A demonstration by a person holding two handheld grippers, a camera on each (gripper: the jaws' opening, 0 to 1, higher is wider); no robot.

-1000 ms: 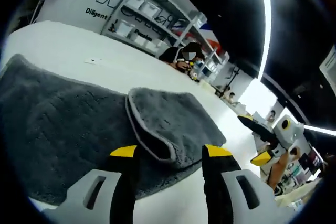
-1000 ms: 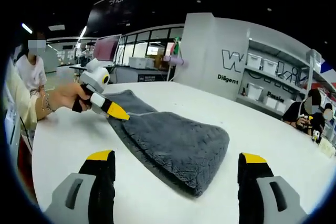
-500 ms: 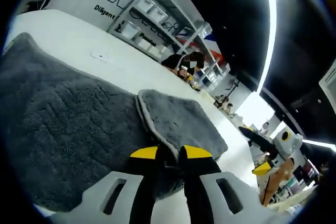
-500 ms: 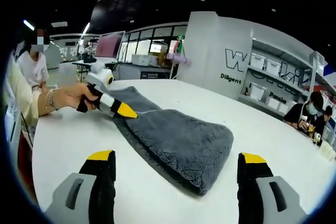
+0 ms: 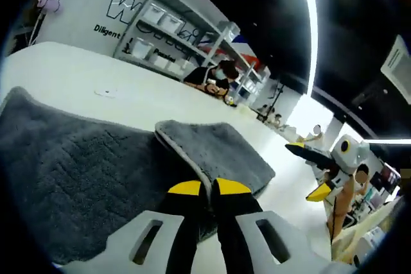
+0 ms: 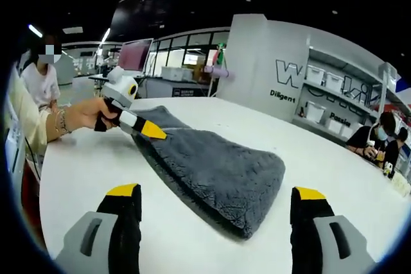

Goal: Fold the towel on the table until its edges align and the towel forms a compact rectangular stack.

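A grey towel [image 5: 83,171] is lying on a white table [image 5: 77,75], spreading from the left gripper view's lower left toward the middle, with one corner flap [image 5: 218,155] doubled back on top of it, its pale hem curving along the fold; the left gripper [image 5: 201,188] is pinching the towel at the near end of that flap, its yellow-tipped jaws drawn close together with grey cloth between them; in the right gripper view the towel [image 6: 212,171] is lying as a long folded strip running from the upper left toward the centre, its rounded thick end nearest the camera and resting flat on the table [image 6: 77,178]; the left gripper [image 6: 153,131] is coming in there from the left, held in a person's hand [image 6: 80,117], its yellow tip touching the towel's far end, which is rising slightly off the table there; the right gripper [image 6: 216,192] is hovering over the table just short of the towel's near end, its jaws standing wide apart and holding nothing; in the left gripper view the right gripper [image 5: 319,166] is showing at the far right, above the table edge, jaws spread; behind the table a white wall with dark lettering [image 6: 289,81] and shelves with bins [image 5: 160,27] are standing, and a person [image 5: 212,78] is sitting at the far side.
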